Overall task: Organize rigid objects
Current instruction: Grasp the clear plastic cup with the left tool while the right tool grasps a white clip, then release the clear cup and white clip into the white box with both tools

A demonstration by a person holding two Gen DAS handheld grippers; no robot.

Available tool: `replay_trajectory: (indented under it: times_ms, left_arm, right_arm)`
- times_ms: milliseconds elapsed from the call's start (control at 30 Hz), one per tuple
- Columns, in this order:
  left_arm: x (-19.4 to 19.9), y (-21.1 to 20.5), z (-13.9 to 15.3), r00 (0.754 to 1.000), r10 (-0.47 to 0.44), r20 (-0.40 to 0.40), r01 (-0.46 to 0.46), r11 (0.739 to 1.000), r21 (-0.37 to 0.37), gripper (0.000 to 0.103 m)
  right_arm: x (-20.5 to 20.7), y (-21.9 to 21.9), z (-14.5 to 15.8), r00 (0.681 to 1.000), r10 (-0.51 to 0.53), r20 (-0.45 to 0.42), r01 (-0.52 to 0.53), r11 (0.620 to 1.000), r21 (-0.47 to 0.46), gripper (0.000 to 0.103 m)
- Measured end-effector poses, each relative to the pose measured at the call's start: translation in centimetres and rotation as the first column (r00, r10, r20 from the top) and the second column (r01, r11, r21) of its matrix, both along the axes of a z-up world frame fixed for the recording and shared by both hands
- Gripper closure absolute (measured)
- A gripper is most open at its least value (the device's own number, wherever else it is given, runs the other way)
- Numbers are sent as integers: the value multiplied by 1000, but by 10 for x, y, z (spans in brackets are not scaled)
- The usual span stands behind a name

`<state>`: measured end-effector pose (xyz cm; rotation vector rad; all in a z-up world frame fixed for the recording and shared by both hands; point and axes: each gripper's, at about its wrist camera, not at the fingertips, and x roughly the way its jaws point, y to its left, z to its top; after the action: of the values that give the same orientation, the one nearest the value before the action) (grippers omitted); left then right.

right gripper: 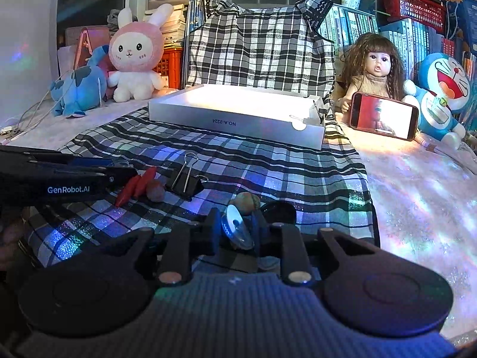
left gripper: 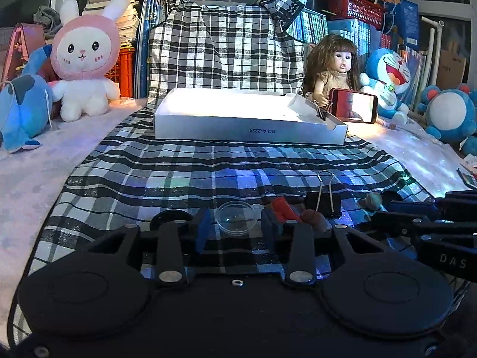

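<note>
Left gripper [left gripper: 235, 228]: jaws apart around a clear dish [left gripper: 237, 217] lying on the checked cloth [left gripper: 208, 167]; not yet pinching it
Right gripper [right gripper: 237, 229]: closed on a small shiny disc [right gripper: 235, 223], held on edge
Dish: probably light, stiff, slippery plastic; take it across the rim
Disc: thin and slick; could twist or slip; keep a gentle pinch
Binder clip [left gripper: 323, 201]: beside the dish; rigid; grip its black body
White box [left gripper: 247, 119]: farther back; likely destination

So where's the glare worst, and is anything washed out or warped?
Left wrist view: the box top is blown out white; the phone screen glares. Right wrist view: same box washout, rainbow speckle on the cloth, and fisheye bending at the edges.
</note>
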<state>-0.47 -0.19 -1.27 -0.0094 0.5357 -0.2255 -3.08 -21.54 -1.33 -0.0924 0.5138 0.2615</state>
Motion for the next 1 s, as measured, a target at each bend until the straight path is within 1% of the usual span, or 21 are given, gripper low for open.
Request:
replay_trajectory:
  times_ms: [33,200,367,500,633,767,833,1000]
  left_arm:
    - [0,0,0,1000,-2,0,2,1000,-2,76]
    - [-2,-2,4,1000,6,8,-6,1000,-6,76]
    - [-1,-1,17,1000,20,17,-20,1000,-13,76]
    - [7,1,29,999,34,8,-34,999,-20,76]
    - [21,3,41,998,54,-8,-55,998,-26,76]
    - [37,4,53,998,61,-15,-61,998,-27,76]
    - [47,4,59,998,64,-20,-65,998,-27,76]
    - [75,9,72,997,74,-35,-76,995,-64,76]
  right_arm:
    - [0,1,0,1000,0,2,0,1000,-2,77]
    - [-1,1,1,1000,-5,1,5,1000,1,78]
    - [-2,1,10,1000,-4,26,4,1000,15,78]
    - [5,-1,20,999,-14,29,13,999,36,78]
    - [18,-7,31,999,-35,25,33,996,79,78]
    - [33,-12,43,999,-48,26,45,994,101,78]
    - [46,-16,50,998,-61,13,59,991,120,78]
    - [85,-29,64,994,-101,-40,106,976,188,78]
